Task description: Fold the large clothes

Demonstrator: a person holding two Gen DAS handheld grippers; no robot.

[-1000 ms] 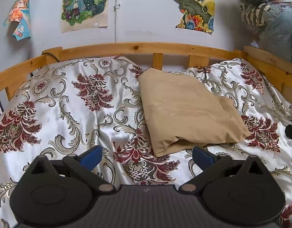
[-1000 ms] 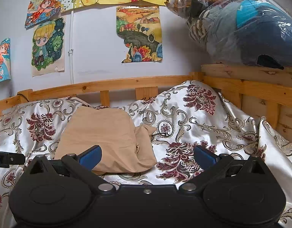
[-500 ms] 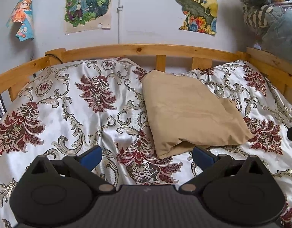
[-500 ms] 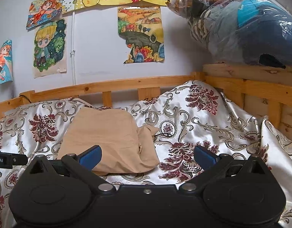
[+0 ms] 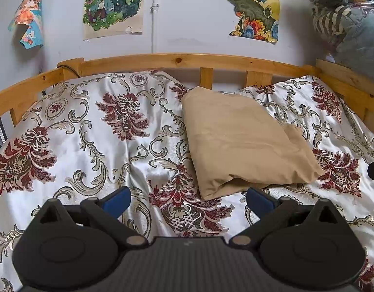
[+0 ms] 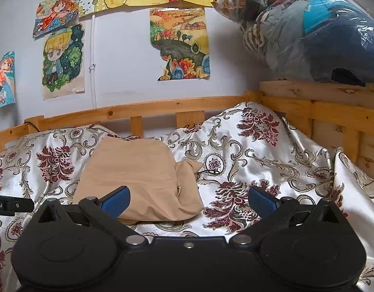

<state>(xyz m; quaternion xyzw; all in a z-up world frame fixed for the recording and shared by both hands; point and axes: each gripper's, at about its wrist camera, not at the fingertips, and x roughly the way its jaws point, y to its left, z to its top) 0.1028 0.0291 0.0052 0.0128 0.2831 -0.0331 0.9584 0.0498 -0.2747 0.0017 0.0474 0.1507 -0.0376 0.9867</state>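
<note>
Tan garment (image 5: 243, 141): lying folded on the floral bedspread (image 5: 94, 141), apparently finished. Left tongs (image 5: 188, 198) and right tongs (image 6: 189, 198): hovering near it, spread, gripping nothing.

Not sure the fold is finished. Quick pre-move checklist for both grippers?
1. Left gripper open, holding nothing: ok.
2. Right gripper open, holding nothing: ok.
3. Tan folded cloth garment lying flat on the floral satin bedspread: ok.
4. Fold tidy: not ok, a loose flap sticks out on its right side.
5. Both grippers clear of the garment: ok.
6. Layers underneath aligned: cannot tell, hidden.
</note>
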